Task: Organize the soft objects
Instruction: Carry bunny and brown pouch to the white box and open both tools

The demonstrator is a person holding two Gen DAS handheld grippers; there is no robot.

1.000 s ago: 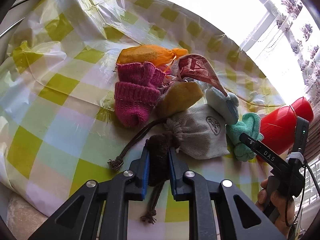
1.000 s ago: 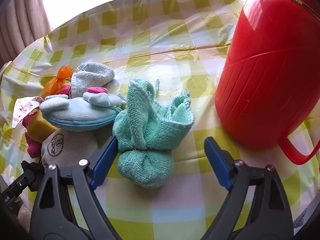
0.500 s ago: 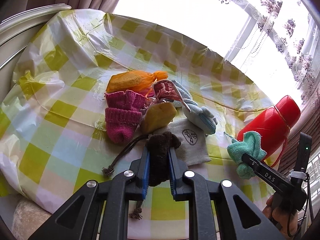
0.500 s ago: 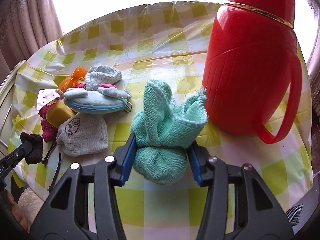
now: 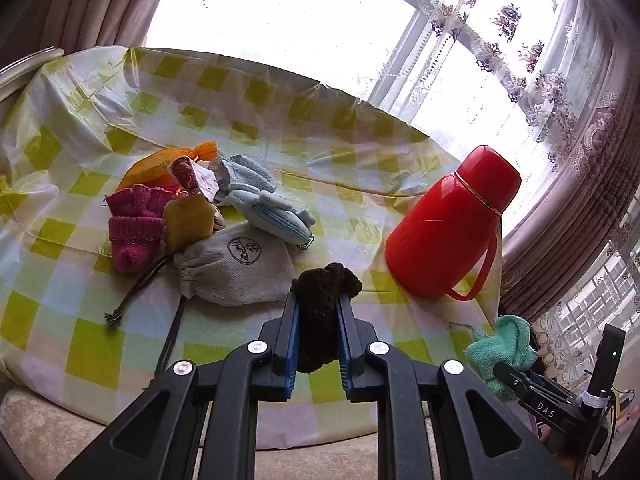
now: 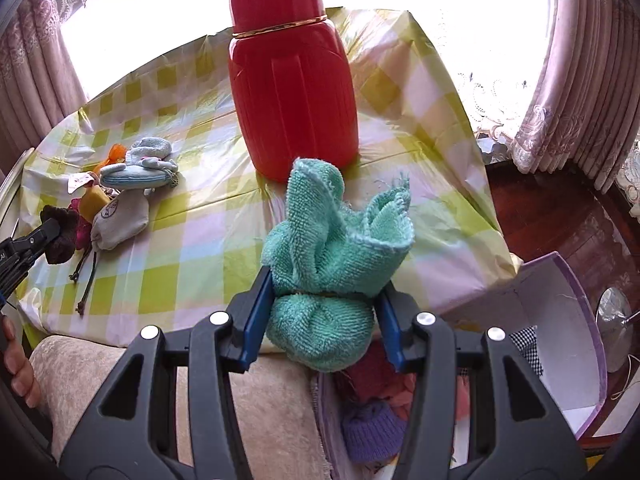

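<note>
My left gripper (image 5: 318, 300) is shut on a dark brown knit piece (image 5: 326, 280), held up above the checked tablecloth (image 5: 100, 332). On the cloth lies a pile: a pink knit sock (image 5: 136, 224), an orange pouch (image 5: 160, 162), a yellow pouch (image 5: 188, 220), a grey drawstring bag (image 5: 236, 268) and a light blue plush pouch (image 5: 268, 212). My right gripper (image 6: 326, 292) is shut on a bunched teal terry cloth (image 6: 336, 240), held off the table by its near edge. Just below it stands an open white box (image 6: 560, 320) holding a purple knit hat (image 6: 372, 428) and other soft items.
A tall red thermos jug (image 6: 292, 92) with a handle stands on the table behind the teal cloth. A beige cushioned seat (image 6: 260, 400) lies below the table's near edge. Curtains and a bright window close off the far side. Dark wooden floor (image 6: 560, 216) shows at the right.
Both grippers have pulled back and up from the table. The right jaws have shut on the teal cloth and carried it off towards the box. The brown piece has left the pile.
</note>
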